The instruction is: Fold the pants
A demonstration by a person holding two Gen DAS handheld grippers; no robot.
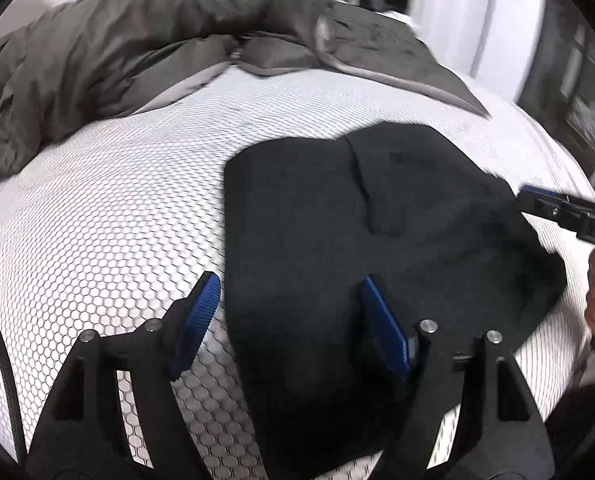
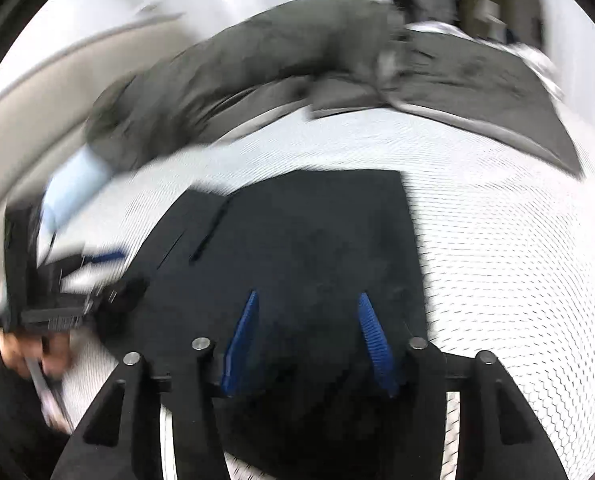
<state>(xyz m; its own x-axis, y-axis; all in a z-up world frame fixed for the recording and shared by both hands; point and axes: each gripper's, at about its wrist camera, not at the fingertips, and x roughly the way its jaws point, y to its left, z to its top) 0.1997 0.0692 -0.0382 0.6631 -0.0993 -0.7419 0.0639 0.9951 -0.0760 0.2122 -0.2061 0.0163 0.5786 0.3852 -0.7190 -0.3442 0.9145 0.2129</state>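
Note:
The black pants (image 1: 361, 240) lie folded into a compact stack on the white honeycomb-patterned mattress (image 1: 117, 200). My left gripper (image 1: 291, 282) is open above the stack's left edge, one blue pad over the mattress, the other over the cloth. My right gripper (image 2: 307, 300) is open and hovers over the near part of the pants (image 2: 297, 248). The right gripper also shows at the right edge of the left wrist view (image 1: 557, 210), at the stack's right side. The left gripper shows blurred at the left of the right wrist view (image 2: 77, 276).
A crumpled olive-grey duvet (image 1: 137, 40) lies across the far side of the mattress, with a dark grey blanket (image 1: 385, 48) beside it. The duvet (image 2: 257, 60) also fills the back of the right wrist view. White curtains hang behind.

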